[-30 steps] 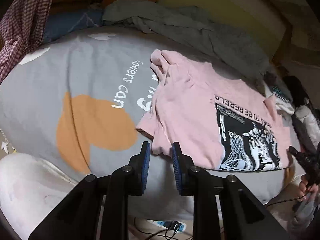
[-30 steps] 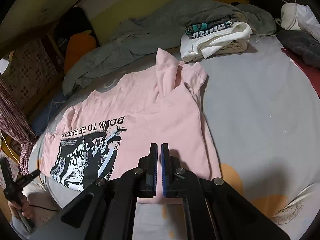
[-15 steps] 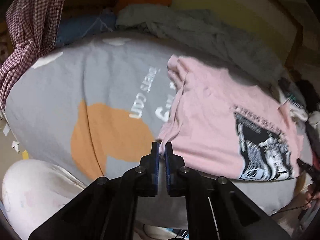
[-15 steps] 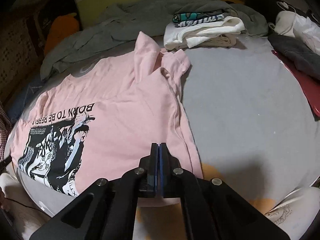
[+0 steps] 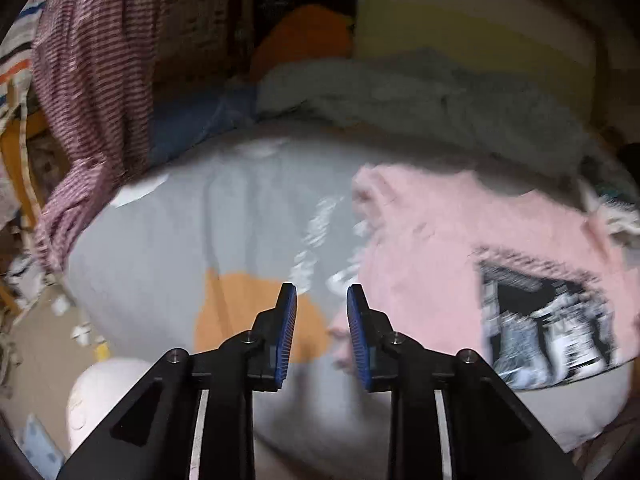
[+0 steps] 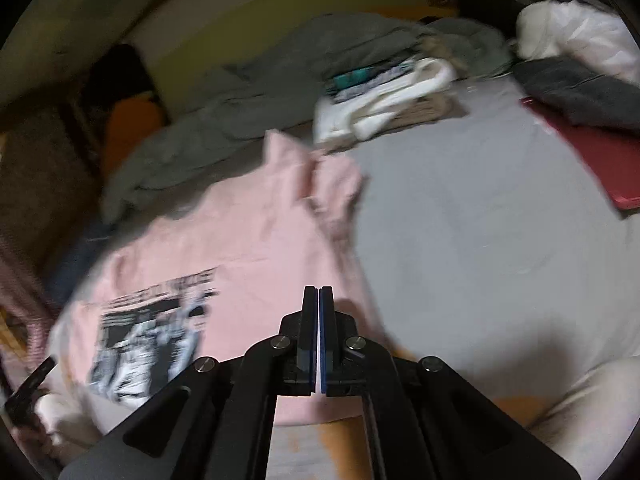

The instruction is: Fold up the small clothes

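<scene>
Tongs (image 5: 322,296) over grey bedsheet (image 5: 168,240)

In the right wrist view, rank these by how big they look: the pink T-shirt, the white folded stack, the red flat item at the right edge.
1. pink T-shirt, clearly the largest, though it also lies nearest the camera.
2 and 3. white folded stack and red flat item: they look alike, and the red one is partly under dark cloth, so no ranking.
</scene>
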The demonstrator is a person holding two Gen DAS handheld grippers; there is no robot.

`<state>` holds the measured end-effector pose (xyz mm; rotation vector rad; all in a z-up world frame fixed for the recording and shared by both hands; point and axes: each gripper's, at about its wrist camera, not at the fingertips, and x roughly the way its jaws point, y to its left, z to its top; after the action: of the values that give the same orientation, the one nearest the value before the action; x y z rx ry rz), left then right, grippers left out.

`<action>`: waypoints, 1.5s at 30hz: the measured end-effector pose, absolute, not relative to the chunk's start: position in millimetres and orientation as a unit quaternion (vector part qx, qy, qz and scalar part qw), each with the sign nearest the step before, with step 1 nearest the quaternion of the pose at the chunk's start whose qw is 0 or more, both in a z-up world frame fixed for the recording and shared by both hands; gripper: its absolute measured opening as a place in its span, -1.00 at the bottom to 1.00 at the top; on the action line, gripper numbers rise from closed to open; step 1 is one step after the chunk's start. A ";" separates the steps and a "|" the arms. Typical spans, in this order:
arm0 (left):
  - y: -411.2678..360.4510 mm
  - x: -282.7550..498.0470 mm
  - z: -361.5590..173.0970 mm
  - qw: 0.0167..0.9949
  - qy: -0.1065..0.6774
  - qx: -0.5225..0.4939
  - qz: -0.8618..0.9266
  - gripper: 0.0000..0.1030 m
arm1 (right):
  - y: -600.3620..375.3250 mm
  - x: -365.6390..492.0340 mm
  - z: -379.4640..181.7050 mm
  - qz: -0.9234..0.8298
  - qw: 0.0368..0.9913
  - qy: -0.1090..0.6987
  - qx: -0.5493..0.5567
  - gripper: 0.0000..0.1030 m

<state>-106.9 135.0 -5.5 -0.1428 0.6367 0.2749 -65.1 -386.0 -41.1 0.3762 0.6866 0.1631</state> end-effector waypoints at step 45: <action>82.3 -3.0 10.1 0.951 0.293 0.031 0.091 -0.15 | -427.3 -8.1 -18.9 -0.024 0.923 0.336 0.189 -1.00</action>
<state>-3.0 82.3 10.1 0.0622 0.5961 0.1849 -8.1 -427.3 -18.9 0.3875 0.6896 -0.0489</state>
